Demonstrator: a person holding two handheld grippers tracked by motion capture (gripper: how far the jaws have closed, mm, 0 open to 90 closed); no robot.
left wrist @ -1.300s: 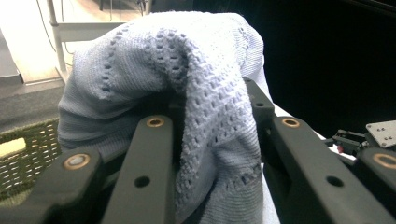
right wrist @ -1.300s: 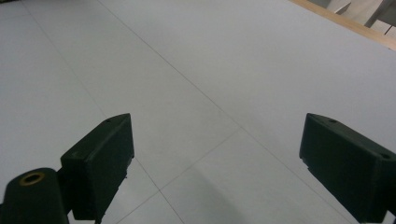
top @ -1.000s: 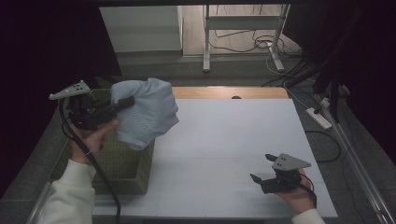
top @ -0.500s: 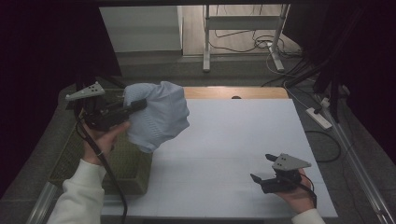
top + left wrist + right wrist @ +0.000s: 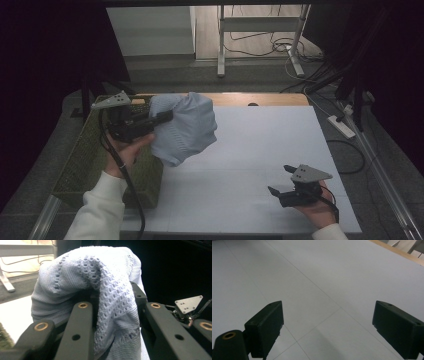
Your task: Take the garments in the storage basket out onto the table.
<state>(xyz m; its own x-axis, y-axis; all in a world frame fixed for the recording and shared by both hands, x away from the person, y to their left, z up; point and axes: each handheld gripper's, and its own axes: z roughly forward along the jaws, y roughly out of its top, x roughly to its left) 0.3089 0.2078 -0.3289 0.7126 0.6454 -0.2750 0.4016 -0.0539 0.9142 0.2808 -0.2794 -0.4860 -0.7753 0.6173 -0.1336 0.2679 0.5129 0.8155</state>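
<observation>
Seen from the high view: pale blue knit garment (image 5: 184, 129) clamped in the left gripper (image 5: 165, 117), carried off the woven basket (image 5: 82, 162) toward the white table (image 5: 260, 140) since a second ago, likely headed for laying out; right gripper (image 5: 278, 190) parked low, jaws apart, empty. From the left gripper view: knit (image 5: 100, 290) bunched between closed jaws. From the right gripper view: jaws wide over bare tabletop (image 5: 324, 277).

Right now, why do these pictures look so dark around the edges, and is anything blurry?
High view: light falls on the white table; the surroundings sit in darkness. Left gripper view: the pale blue knit garment is sharp, the background dark. Right gripper view: evenly lit, jaws slightly soft.
</observation>
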